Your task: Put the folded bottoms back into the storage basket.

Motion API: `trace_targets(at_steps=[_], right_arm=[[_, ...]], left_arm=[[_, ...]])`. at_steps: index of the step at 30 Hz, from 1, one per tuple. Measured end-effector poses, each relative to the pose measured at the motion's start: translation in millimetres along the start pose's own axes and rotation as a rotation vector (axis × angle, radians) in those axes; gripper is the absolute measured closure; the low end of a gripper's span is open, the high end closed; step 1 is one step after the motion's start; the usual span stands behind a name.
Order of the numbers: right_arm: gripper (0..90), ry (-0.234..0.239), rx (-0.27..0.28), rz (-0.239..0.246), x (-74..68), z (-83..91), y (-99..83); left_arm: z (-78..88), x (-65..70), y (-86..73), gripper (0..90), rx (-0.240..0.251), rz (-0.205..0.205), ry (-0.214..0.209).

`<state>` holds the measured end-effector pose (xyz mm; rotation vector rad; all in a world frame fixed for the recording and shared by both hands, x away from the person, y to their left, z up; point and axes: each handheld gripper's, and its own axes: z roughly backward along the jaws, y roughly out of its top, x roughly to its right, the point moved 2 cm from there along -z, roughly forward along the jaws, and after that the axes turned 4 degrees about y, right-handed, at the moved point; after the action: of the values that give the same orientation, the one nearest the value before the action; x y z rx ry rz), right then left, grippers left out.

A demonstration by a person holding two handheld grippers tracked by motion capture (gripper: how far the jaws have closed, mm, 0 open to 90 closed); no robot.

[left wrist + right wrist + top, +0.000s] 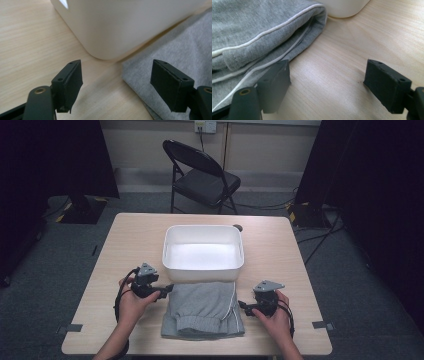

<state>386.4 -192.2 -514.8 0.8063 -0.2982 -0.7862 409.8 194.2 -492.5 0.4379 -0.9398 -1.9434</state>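
Note:
A folded grey garment (202, 310) with white piping lies near the table's front edge, just in front of a white tub (200, 270). My left gripper (167, 291) is open at the garment's far left corner. In the left gripper view (120, 85) one jaw is over bare wood, the other over the grey cloth (175, 50), and the tub's corner (120, 25) is close ahead. My right gripper (243, 306) is open at the garment's right edge. In the right gripper view (329, 85) one jaw stands beside the piped fold (249, 30), with bare wood between the jaws.
The tub looks empty and takes up the middle of the wooden table (135, 240). A small dark object (238, 227) lies behind the tub's far right corner. A black folding chair (202, 175) stands beyond the table, and cables run over the floor at the right.

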Motion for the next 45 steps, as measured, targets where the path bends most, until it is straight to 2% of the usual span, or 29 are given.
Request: trace_targets(at_steps=[5,6,9,11,13,17,19,21,22,23,26,28,33,35,41,43,45], right_arm=[[19.9,-0.001,-0.001,0.001,-0.2,0.6,-0.4],[19.7,-0.001,-0.001,0.001,-0.5,1.0,-0.8],[19.8,0.001,-0.003,-0.001,-1.5,1.9,-1.5],[20.1,0.009,-0.009,0.0,-2.5,3.4,-1.5],[20.5,0.016,-0.002,0.0,-3.8,6.7,-1.0],[20.7,0.026,0.031,-0.002,-8.6,17.0,2.4],[20.6,0.031,0.045,0.004,-13.0,21.8,4.0],[20.6,0.042,0.048,0.013,-19.0,25.6,5.2],[20.6,0.042,0.048,0.013,-19.0,25.6,5.2],[20.6,0.049,0.047,0.025,-25.4,27.7,5.2],[20.9,0.078,0.047,0.028,-36.0,28.6,4.1],[20.9,0.1,0.04,0.036,-43.9,28.3,3.4],[24.5,0.142,-0.001,0.061,-60.8,21.6,-3.2],[27.8,0.151,-0.031,0.07,-64.5,18.7,-7.1],[32.9,0.169,-0.041,0.05,-65.9,16.7,-10.0],[40.1,0.168,-0.041,0.052,-65.9,17.5,-10.1],[43.7,0.168,-0.043,0.061,-68.6,18.0,-10.1]], left_arm=[[-6.6,4.0,-5.2,27.1,-0.02,-0.024,-0.028],[-9.6,4.3,-7.0,29.1,-0.033,-0.04,-0.018],[-15.0,3.9,-8.8,34.1,-0.039,-0.032,-0.026],[-18.0,5.1,-9.5,33.9,-0.034,-0.058,-0.016],[-19.2,7.9,-8.6,38.4,-0.039,-0.096,-0.016],[-20.0,10.1,-6.5,41.6,-0.051,-0.121,-0.015],[-19.1,10.9,-7.2,46.1,-0.046,-0.139,-0.029],[-19.0,12.0,-8.1,51.7,-0.037,-0.134,-0.037],[-18.4,12.4,-9.0,51.7,-0.03,-0.142,-0.049],[-17.7,13.7,-10.6,59.1,-0.021,-0.152,-0.065],[-17.2,15.6,-11.5,65.3,-0.014,-0.156,-0.079],[-16.5,18.2,-10.8,71.2,-0.021,-0.18,-0.079],[-15.6,25.2,-9.1,78.5,-0.033,-0.245,-0.054],[-15.4,26.3,-9.4,80.7,-0.032,-0.247,-0.054],[-15.5,26.6,-10.5,84.9,-0.024,-0.23,-0.059],[-15.3,27.3,-10.2,85.1,-0.027,-0.233,-0.053],[-15.2,28.0,-10.0,85.2,-0.028,-0.233,-0.049]])
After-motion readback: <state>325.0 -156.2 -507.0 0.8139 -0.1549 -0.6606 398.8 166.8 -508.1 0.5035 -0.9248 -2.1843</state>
